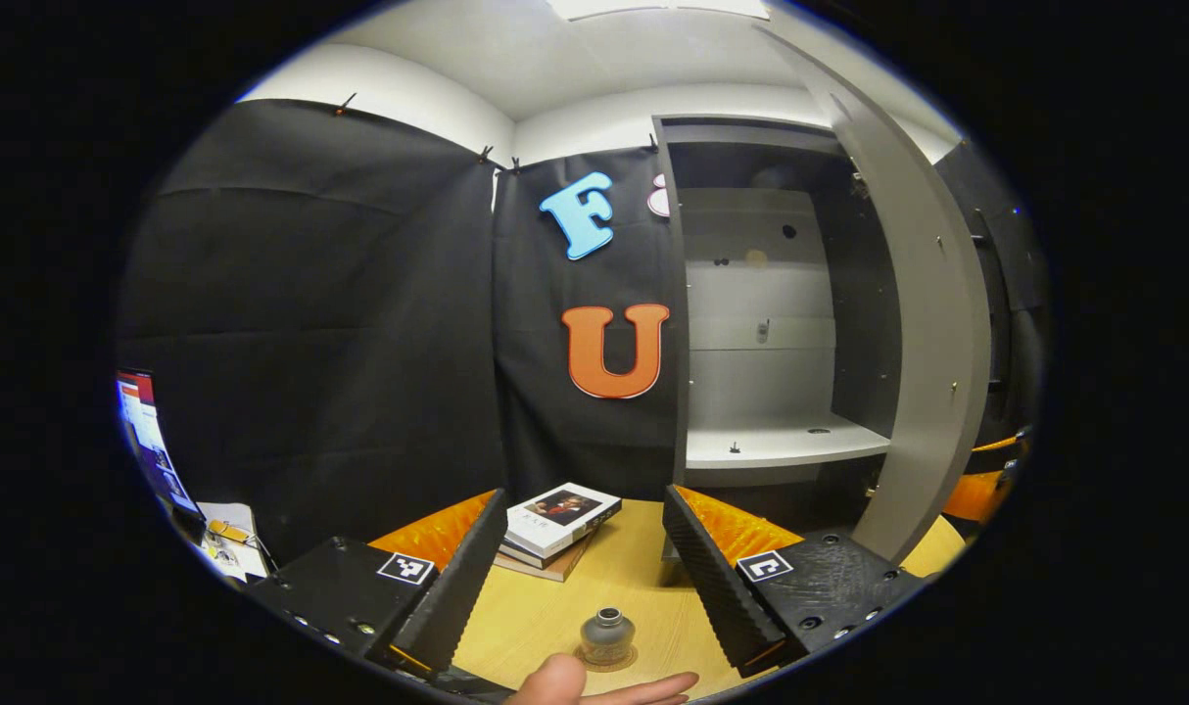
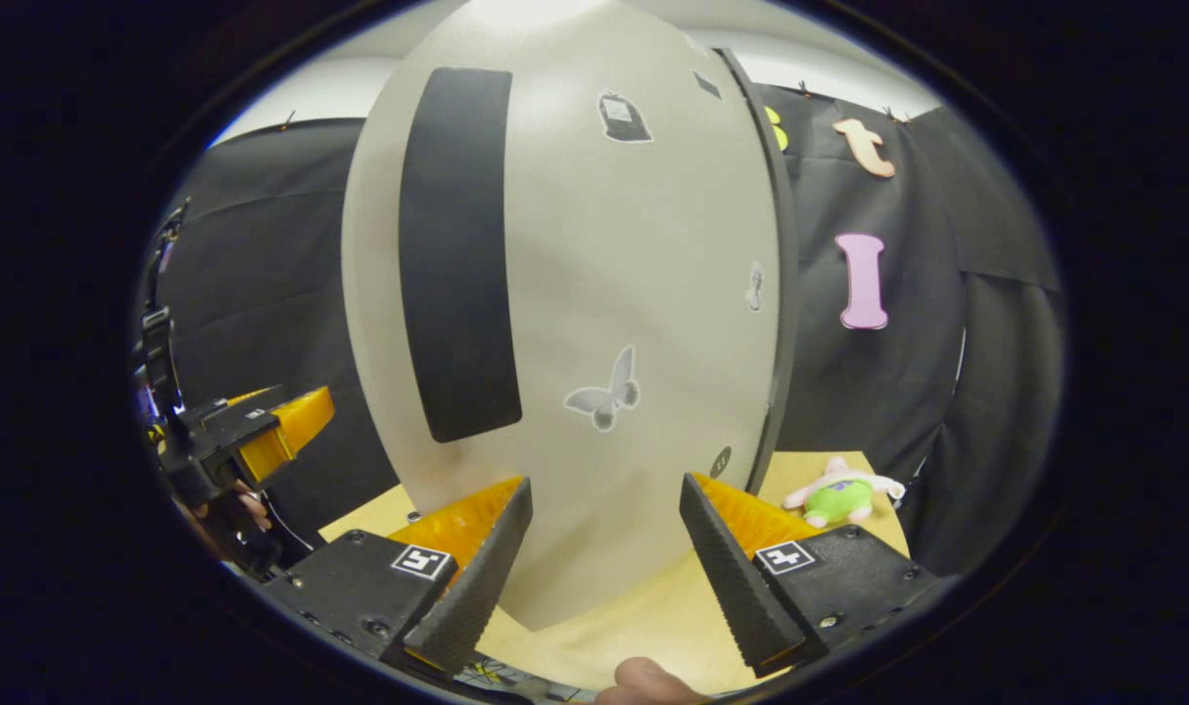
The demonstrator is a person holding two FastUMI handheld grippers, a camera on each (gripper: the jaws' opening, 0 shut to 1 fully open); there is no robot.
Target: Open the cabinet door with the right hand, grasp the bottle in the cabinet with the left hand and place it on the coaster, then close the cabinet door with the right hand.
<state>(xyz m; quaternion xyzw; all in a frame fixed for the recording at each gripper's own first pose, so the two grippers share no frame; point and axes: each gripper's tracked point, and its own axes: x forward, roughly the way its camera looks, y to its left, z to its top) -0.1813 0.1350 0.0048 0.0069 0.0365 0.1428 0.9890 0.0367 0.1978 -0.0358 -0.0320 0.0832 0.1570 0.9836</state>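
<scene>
Your left gripper (image 1: 580, 578) gapes wide, the bottle (image 1: 607, 636) low between its jaws, untouched. Your right gripper (image 2: 604, 558) gapes wide before the door (image 2: 594, 294).

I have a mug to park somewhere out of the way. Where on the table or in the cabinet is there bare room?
Bare wood lies between the books and the bottle, and on the table in front of the open cabinet door. The cabinet shelf is largely bare. It is tight around the bottle and near the plush toy.
</scene>
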